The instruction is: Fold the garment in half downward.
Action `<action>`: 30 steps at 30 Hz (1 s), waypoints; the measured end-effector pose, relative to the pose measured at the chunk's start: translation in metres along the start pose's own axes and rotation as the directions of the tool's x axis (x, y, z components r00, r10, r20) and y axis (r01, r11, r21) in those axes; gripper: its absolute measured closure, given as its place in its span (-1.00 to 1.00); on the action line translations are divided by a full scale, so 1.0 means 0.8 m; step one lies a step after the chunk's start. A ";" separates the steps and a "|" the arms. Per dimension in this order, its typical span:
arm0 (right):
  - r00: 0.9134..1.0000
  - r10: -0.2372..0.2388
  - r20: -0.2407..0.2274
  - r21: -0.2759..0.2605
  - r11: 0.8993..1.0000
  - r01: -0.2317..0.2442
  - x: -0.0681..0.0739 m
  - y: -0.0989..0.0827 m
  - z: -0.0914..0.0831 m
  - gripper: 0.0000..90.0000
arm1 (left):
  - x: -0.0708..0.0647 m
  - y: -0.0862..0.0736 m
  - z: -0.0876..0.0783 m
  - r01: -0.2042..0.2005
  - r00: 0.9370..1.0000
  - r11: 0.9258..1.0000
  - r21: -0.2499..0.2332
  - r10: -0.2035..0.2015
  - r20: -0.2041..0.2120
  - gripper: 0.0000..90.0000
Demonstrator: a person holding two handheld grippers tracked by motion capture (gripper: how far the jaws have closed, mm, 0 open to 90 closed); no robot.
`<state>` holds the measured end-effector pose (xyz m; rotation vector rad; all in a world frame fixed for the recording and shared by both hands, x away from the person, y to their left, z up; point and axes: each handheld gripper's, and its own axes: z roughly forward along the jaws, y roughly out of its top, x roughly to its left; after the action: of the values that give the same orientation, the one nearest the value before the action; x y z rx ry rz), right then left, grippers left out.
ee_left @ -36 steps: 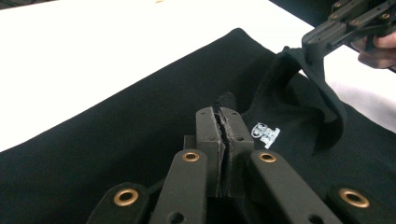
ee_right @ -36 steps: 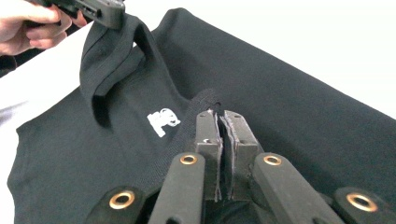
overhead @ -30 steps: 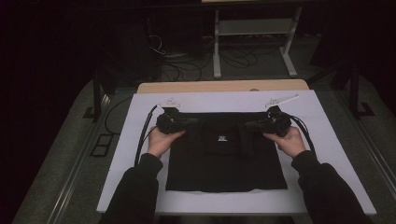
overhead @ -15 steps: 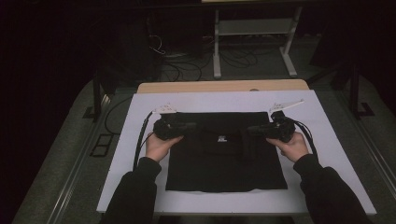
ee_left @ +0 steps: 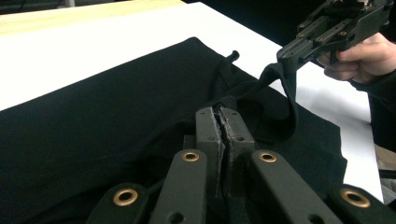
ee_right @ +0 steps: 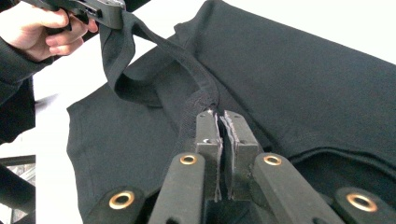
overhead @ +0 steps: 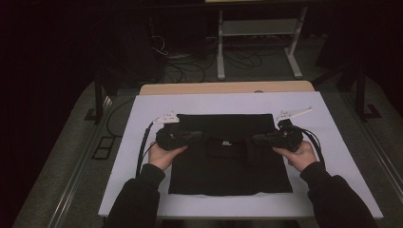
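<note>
Black garment (overhead: 228, 161) spread flat on white table cover (overhead: 332, 156), folded, top edge toward far side of table, bottom edge near person.

Left gripper (overhead: 198, 136) at upper left part of garment, jaws pointing inward toward centre. Jaws closed tight in left gripper view (ee_left: 223, 122), pinching ribbed strap edge of garment; fabric caught in narrow seam between pads.

Right gripper (overhead: 255, 138) at upper right part, jaws pointing inward, facing left gripper. Jaws likewise closed in right gripper view (ee_right: 221, 122), nipping ribbed strap edge (ee_right: 196, 100) between pads.

Strap lifted off garment body at both grips: loop of fabric (ee_left: 285, 105) hanging from right gripper tip in left gripper view, matching loop (ee_right: 116, 60) hanging from left gripper tip in right gripper view. Rest of garment flat on cover. 2 grippers well apart, garment neckline region between them.
</note>
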<state>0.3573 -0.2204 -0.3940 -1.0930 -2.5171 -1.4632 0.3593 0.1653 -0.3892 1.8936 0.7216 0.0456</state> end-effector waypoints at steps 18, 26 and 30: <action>1.000 -0.002 -0.014 0.004 1.000 0.002 0.017 -0.018 -0.012 0.87 | -0.021 -0.012 -0.012 -0.020 1.000 1.000 0.014 0.019 0.024 0.91; 1.000 -0.014 -0.025 0.016 1.000 0.014 0.030 -0.026 -0.017 0.87 | -0.034 -0.022 -0.016 -0.021 0.999 0.999 0.032 0.020 0.043 0.91; 0.999 -0.022 -0.031 0.025 0.999 0.023 0.036 -0.031 -0.016 0.87 | -0.038 -0.028 -0.017 -0.027 0.999 0.998 0.054 0.024 0.047 0.91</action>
<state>0.3170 -0.2220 -0.3948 -1.0334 -2.5285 -1.4376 0.3191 0.1669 -0.3936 1.9496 0.6731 -0.0017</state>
